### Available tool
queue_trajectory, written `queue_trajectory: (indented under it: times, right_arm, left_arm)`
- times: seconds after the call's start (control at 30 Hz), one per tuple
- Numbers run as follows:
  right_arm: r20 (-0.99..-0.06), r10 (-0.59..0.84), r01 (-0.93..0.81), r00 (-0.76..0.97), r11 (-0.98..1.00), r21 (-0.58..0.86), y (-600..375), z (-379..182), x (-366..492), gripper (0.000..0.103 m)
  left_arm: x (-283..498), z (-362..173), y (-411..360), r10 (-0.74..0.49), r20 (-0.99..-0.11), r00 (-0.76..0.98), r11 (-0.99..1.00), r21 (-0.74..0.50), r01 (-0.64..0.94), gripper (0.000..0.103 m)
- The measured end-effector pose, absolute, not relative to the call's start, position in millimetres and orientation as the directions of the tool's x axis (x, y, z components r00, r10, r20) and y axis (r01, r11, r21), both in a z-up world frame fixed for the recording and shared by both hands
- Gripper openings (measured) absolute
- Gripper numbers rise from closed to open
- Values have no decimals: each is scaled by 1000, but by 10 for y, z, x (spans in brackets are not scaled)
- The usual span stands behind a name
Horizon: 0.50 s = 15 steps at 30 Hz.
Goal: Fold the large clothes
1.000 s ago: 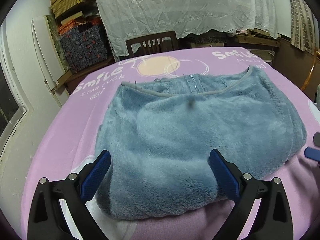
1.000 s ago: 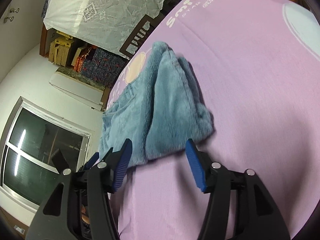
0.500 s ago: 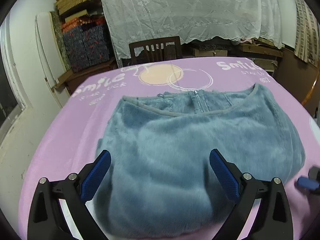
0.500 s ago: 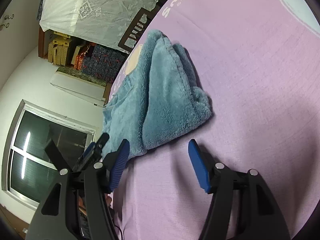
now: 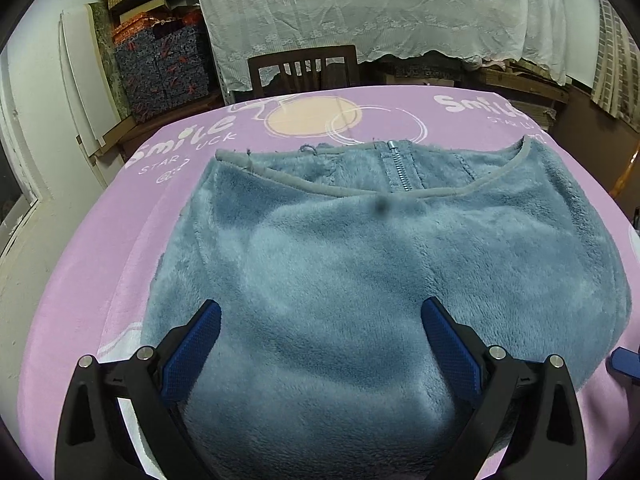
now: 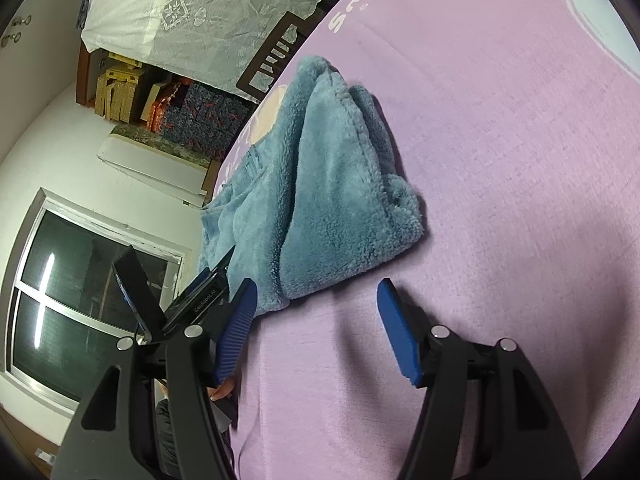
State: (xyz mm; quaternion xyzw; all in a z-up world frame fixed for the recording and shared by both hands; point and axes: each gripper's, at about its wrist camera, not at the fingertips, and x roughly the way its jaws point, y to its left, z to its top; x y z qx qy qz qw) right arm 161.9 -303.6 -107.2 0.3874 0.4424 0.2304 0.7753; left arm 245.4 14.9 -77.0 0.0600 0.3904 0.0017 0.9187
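Observation:
A blue-grey fleece garment (image 5: pixel 360 264) lies folded on the purple tablecloth (image 5: pixel 100 240), its zip and grey-trimmed neckline at the far side. My left gripper (image 5: pixel 320 340) is open and empty, its blue pads over the garment's near part. In the right wrist view the garment (image 6: pixel 320 184) shows as a folded pile seen from its right end. My right gripper (image 6: pixel 316 320) is open and empty, just short of the garment's near corner, above the cloth. A tip of the right gripper (image 5: pixel 624 364) shows at the left view's right edge. The left gripper (image 6: pixel 192 292) shows beside the pile.
A dark wooden chair (image 5: pixel 304 68) stands at the table's far edge. Behind it hangs a white lace cloth (image 5: pixel 380 8) over shelves, with stacked boxes (image 5: pixel 160 64) at the left. A dark window (image 6: pixel 80 300) is at the left. Bare purple cloth (image 6: pixel 500 160) lies right of the garment.
My left gripper has moved forward over the garment, which now fills more of its view. My right gripper has come a little closer to the garment's right end. Both stayed open.

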Motion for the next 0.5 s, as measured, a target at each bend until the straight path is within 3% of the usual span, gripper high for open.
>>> queue_trajectory:
  times: [0.37,0.5]
  right_arm:
    - [-570,626,65,532,641,765,-2954,-1060,1450,64]
    - [-572,609,145,549,605,783,-2961,-1068,1404,70]
  left_arm:
    - [2446,-776,186,23,-723,690,996,78,49,100]
    - [2448,-774,186,14,-726,688,996,67,50,100]
